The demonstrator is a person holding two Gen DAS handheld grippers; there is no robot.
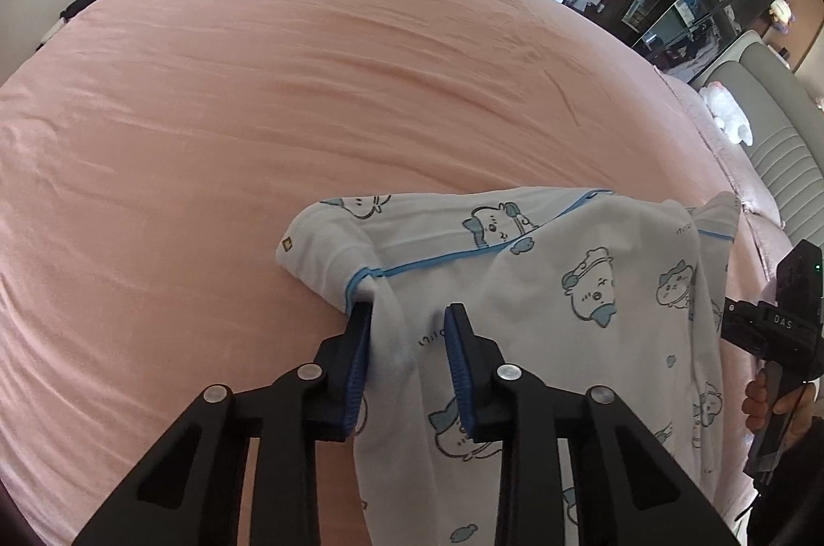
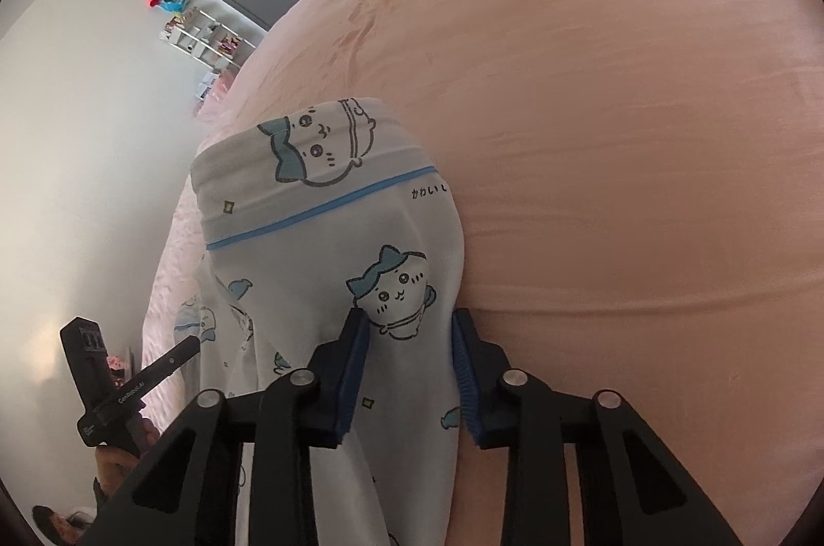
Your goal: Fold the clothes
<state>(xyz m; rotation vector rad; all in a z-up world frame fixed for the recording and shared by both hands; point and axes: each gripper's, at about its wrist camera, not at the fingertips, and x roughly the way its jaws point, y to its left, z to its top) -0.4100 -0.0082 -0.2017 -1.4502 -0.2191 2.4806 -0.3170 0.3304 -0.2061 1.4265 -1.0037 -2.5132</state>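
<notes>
Bed: a wide bed (image 1: 309, 92) fills most of both views, with a padded grey headboard (image 1: 772, 144) at its far right end.
Cover: a plain pink sheet (image 2: 618, 134), smooth overall, with shallow creases running across it.
On the bed: a white pyjama garment (image 1: 592, 288) printed with blue cartoon animals and edged with blue piping.
Garment's place: near one edge of the bed, its upper part resting on the sheet, its lower part hanging down off that edge.
Near the headboard: a white plush toy (image 1: 731, 113); whether it rests on the sheet cannot be told.
</notes>
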